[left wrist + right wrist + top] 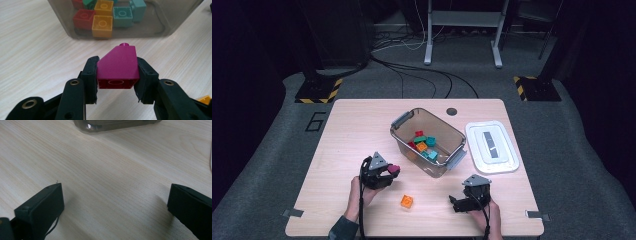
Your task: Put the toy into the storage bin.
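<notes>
A magenta sloped brick (pixel 117 67) is clamped between the pads of my left gripper (pixel 117 81), lifted off the table in front of the clear bin (pixel 160 27). In the high view that left gripper (pixel 388 172) with the magenta brick (pixel 393 169) hovers left of the bin (pixel 404 120), which holds several red, orange, green and teal bricks. An orange brick (pixel 407 201) lies on the table between the two hands. My right gripper (pixel 458 203) rests near the front edge; its jaws stand wide apart over bare wood in the right gripper view (pixel 115 205).
A white lid (pixel 492 146) lies flat right of the bin. The wooden table (pixel 352 130) has a round hole (pixel 452 111) near its back edge. Cables trail from both grippers toward the person.
</notes>
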{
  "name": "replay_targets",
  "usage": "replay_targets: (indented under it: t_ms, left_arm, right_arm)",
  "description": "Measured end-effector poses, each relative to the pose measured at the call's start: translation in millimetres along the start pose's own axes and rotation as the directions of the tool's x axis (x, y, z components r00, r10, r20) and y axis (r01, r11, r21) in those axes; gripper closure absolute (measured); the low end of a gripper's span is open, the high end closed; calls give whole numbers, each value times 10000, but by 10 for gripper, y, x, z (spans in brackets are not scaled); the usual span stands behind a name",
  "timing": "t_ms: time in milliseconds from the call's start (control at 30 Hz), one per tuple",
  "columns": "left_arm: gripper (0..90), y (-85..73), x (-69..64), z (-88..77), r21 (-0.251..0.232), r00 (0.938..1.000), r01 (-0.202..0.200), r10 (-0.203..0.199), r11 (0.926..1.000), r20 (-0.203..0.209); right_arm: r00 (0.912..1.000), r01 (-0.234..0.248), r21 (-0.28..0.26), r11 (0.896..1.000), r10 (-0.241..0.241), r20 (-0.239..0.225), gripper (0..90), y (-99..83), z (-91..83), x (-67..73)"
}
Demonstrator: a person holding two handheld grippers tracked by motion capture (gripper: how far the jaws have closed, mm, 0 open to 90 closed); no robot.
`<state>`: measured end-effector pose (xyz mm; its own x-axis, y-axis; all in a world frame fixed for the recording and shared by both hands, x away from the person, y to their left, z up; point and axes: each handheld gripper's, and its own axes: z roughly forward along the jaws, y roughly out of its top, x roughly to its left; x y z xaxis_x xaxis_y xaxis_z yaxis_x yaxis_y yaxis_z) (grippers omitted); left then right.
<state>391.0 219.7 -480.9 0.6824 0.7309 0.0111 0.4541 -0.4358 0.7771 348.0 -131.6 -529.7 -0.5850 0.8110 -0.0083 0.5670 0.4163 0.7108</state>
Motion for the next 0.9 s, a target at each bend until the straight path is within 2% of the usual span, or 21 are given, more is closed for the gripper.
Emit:
replay_targets:
  t_ms: [367, 533, 900]
  left_arm:
    - [588, 166, 77, -116, -228, 9995, -204, 199, 9995, -247]
    - [587, 255, 123, -158, -374, 9996, -235, 229, 9990, -187]
    - [587, 475, 207, -247, -706, 9987, -370, 344, 9968, -380]
  right_arm:
    - [10000, 0, -1, 10000, 0, 0, 0, 0, 0, 0]
    - [10000, -39, -9, 10000, 39, 3, 0, 1, 1, 3]
    - [10000, -43, -12, 10000, 43, 6, 0, 1, 1, 3]
